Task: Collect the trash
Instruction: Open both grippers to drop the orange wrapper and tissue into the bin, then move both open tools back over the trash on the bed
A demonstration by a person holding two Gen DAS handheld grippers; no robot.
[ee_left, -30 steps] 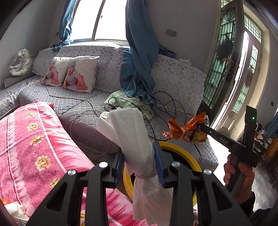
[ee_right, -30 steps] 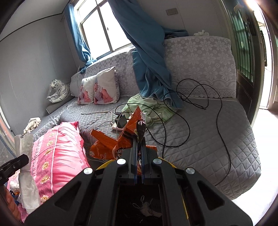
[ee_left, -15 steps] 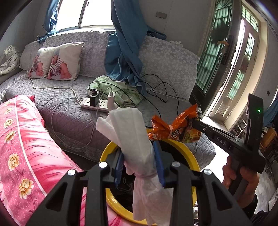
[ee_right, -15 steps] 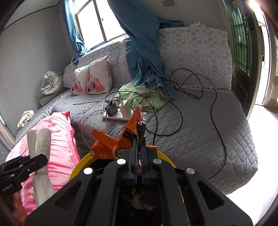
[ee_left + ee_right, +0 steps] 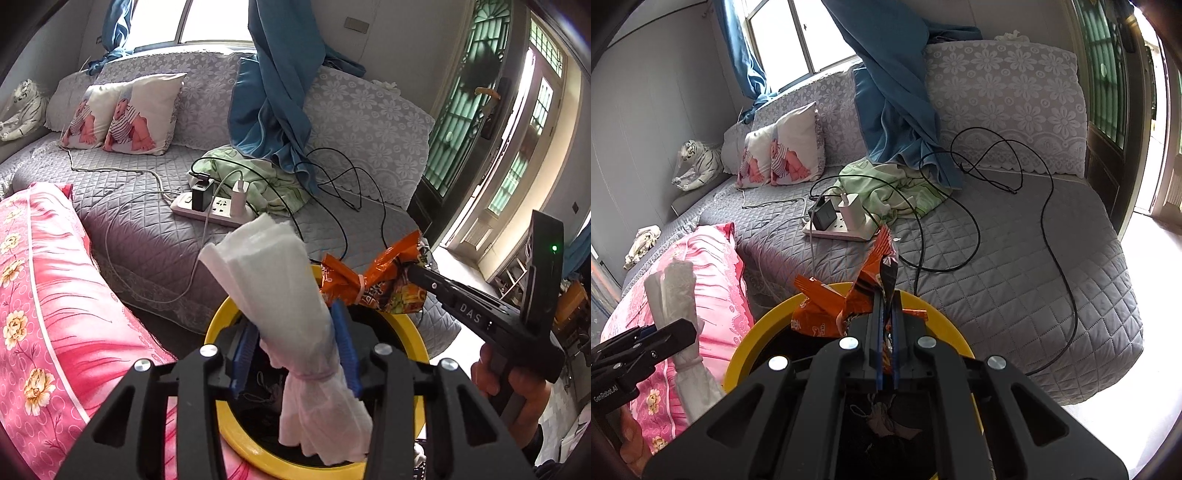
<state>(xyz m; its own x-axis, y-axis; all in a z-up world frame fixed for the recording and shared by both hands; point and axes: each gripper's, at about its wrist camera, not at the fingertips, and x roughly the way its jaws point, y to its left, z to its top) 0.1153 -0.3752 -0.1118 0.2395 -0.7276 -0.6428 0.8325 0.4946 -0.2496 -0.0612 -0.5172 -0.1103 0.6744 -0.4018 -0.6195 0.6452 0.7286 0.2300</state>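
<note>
Yellow bin (image 5: 764,325) trash visible only from right, left gripper (image 5: 295,336) clamps tissue (image 5: 280,295), right gripper (image 5: 885,325) pinches wrapper (image 5: 827,310)

A grey quilted sofa (image 5: 1015,266) with a white floral lace cover over its backrest carries a white power strip (image 5: 839,230) with black and white chargers plugged in, just beside a crumpled pale green cloth (image 5: 886,188). Black cables (image 5: 1049,221) loop across the seat, and a blue curtain (image 5: 280,103) drapes down onto it. Two baby-print cushions (image 5: 125,114) lean against the backrest, a plush white tiger (image 5: 696,164) sits at the far end, and a pink floral quilt (image 5: 44,295) lies in the near left.
</note>
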